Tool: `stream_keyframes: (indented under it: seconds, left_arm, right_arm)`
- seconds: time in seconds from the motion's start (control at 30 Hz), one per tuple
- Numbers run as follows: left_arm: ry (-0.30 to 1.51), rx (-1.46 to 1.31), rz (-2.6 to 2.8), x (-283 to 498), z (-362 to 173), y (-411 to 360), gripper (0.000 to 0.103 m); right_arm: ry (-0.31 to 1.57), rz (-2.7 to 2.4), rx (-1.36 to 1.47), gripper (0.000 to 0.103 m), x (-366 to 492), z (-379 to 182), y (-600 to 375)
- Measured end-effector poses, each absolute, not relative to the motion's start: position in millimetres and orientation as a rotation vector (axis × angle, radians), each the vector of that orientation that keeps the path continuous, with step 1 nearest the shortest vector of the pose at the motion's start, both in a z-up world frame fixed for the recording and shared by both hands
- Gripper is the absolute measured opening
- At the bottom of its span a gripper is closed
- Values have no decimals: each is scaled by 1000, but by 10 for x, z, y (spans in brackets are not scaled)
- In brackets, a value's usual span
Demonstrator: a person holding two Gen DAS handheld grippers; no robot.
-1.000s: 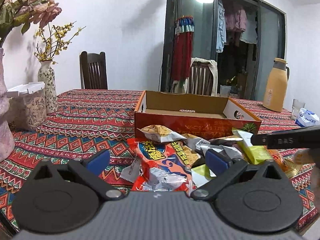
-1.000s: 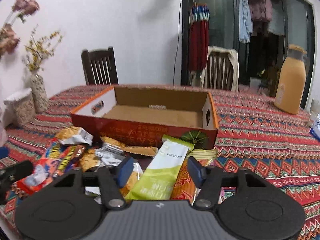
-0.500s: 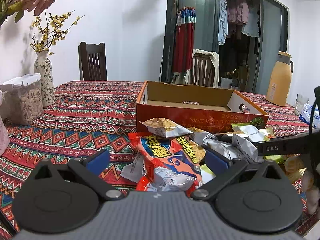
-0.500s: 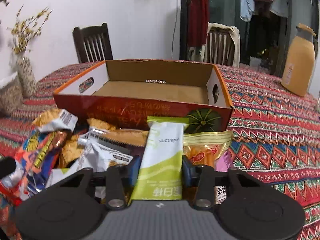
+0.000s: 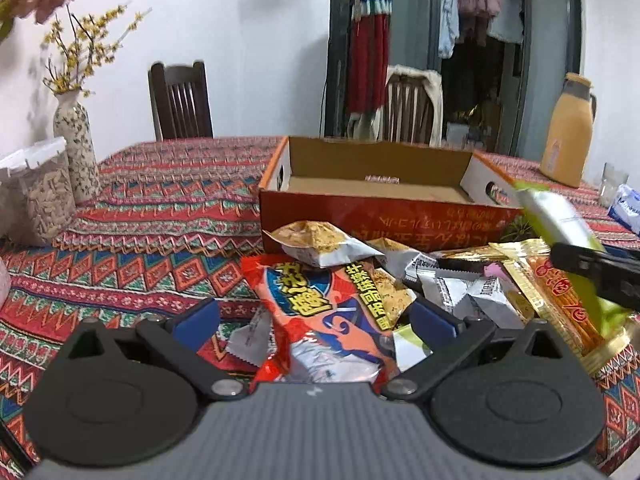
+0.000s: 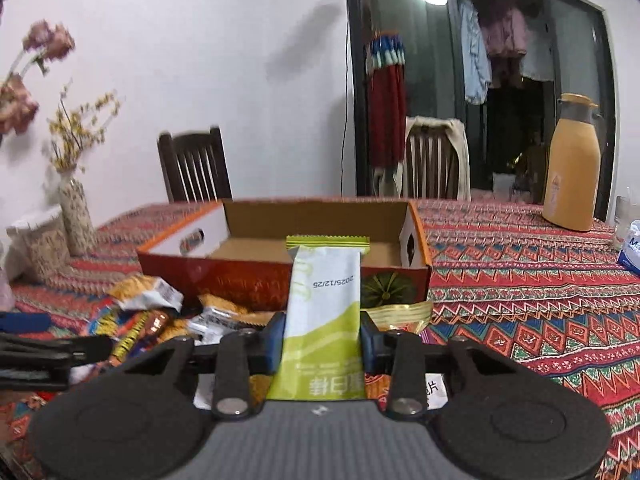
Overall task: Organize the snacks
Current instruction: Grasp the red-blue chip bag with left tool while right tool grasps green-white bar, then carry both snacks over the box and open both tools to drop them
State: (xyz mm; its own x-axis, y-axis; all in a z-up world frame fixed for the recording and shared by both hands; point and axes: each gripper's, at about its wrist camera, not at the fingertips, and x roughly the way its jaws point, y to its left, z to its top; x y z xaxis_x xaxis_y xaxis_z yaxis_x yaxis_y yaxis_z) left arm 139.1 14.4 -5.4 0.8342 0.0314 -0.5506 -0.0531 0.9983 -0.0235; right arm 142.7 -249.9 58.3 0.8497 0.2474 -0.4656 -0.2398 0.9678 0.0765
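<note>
Two blue pads of the right gripper are clamped on a green and white snack packet, jaws pressed against both its sides, holding it up off the pile with its top edge in front of the cardboard box. The left gripper has its jaws spread wide around nothing, hovering over a big orange chip bag. Behind that sits a heap of small silver and yellow packets, right up against the box's front wall. The lifted packet looks blurry in the left view, so its exact tilt is hard to call. Further out on the patterned counter stand a yellow jug and a flower vase.
</note>
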Motion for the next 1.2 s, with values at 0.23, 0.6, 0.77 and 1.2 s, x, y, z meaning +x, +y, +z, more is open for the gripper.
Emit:
stream_keyframes:
  seconds: [0.23, 0.6, 0.77, 1.2]
  left_arm:
    - [696, -44, 76, 1626, -180, 38, 100]
    - [730, -55, 79, 1557, -248, 50, 66]
    - [714, -32, 59, 1462, -185, 40, 63]
    - [718, -239, -69, 1258, 44, 236, 63]
  right_arm:
    - [484, 276, 73, 36, 1258, 506, -2606]
    - [505, 294, 117, 36, 1162, 376, -2695]
    - [507, 295, 130, 36, 1107, 361, -2713]
    - [492, 295, 140, 37, 926, 414, -2751]
